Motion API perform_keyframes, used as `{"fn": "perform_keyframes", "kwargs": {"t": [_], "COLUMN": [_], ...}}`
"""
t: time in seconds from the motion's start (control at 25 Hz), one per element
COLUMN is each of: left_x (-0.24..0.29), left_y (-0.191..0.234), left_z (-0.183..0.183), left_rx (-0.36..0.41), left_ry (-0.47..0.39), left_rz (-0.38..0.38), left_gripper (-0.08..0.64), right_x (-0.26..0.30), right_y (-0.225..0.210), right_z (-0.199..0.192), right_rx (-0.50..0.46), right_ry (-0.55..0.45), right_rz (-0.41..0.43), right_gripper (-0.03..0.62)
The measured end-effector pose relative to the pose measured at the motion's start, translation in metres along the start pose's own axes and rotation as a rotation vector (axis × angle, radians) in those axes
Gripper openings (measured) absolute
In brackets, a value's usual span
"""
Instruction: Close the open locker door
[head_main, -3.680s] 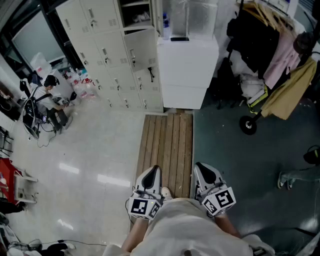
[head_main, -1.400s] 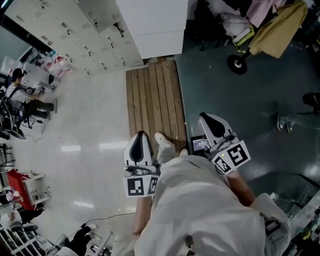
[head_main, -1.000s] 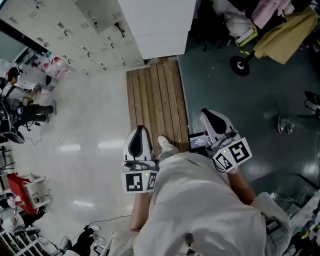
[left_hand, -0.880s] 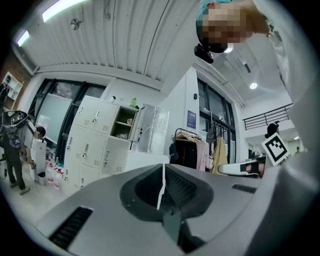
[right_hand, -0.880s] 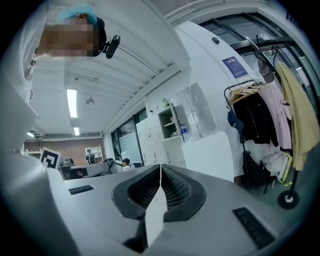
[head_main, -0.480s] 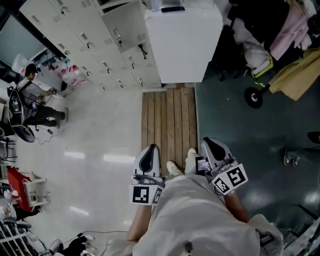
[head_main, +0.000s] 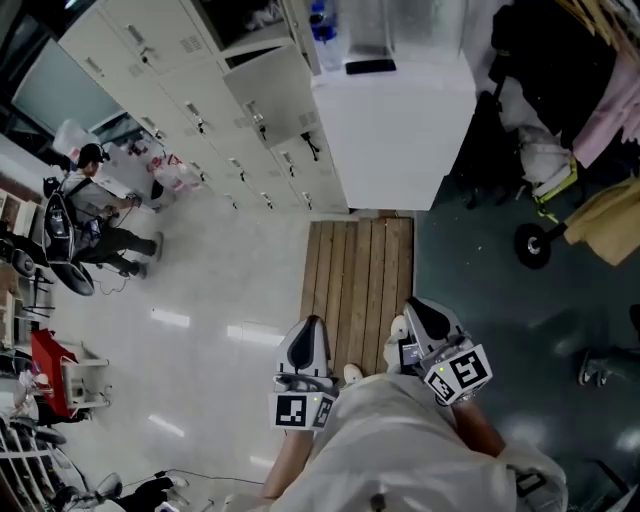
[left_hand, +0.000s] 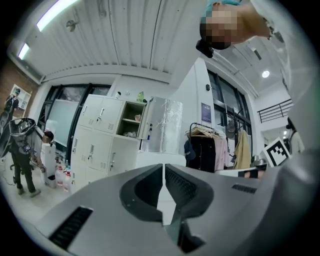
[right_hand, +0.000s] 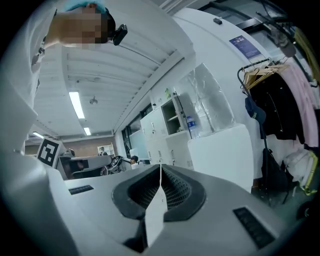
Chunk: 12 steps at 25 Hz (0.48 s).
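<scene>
The cream locker bank (head_main: 190, 90) stands far ahead at the upper left. One grey locker door (head_main: 268, 92) hangs open below its dark compartment (head_main: 248, 18). In the left gripper view the open compartment (left_hand: 130, 119) shows far beyond the jaws, and the right gripper view shows this open compartment (right_hand: 179, 116) too. My left gripper (head_main: 307, 324) and right gripper (head_main: 414, 305) are held low near the person's waist, both shut and empty, well short of the lockers. The left gripper (left_hand: 163, 166) and the right gripper (right_hand: 160, 168) show their jaws pressed together.
A wooden slat mat (head_main: 362, 270) leads to a white cabinet (head_main: 400, 130) beside the lockers. A clothes rack (head_main: 580, 90) and a wheeled cart (head_main: 535, 245) stand at the right. A person (head_main: 95, 200) with a bike (head_main: 55, 240) is at the left on the glossy floor.
The view has lifted, so the lockers and the open door now show more fully. Both grippers stay shut near the waist, moved slightly forward along the mat.
</scene>
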<state>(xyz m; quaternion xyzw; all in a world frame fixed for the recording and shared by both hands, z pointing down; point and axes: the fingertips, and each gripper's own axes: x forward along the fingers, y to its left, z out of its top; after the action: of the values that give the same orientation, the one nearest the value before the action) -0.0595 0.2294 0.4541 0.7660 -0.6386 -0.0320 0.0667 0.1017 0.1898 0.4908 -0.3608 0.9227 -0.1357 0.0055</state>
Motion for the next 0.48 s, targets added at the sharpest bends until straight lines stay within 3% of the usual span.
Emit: {"fn": "perform_keyframes", "kwargs": {"t": [0.28, 0.48], "left_x": [0.081, 0.123], "left_y": [-0.023, -0.035], "left_z": [0.017, 0.021], "left_rx": [0.023, 0.018], "left_ry": [-0.043, -0.058], "left_rz": [0.049, 0.103], "left_gripper": [0.02, 0.021], "right_x": [0.039, 0.054], "right_y": [-0.067, -0.099], "right_z": [0.041, 0.053], "right_rx": [0.003, -0.034], "right_ry": [-0.036, -0.01], "right_rz": [0.086, 0.149], "right_gripper": [0.029, 0.029]}}
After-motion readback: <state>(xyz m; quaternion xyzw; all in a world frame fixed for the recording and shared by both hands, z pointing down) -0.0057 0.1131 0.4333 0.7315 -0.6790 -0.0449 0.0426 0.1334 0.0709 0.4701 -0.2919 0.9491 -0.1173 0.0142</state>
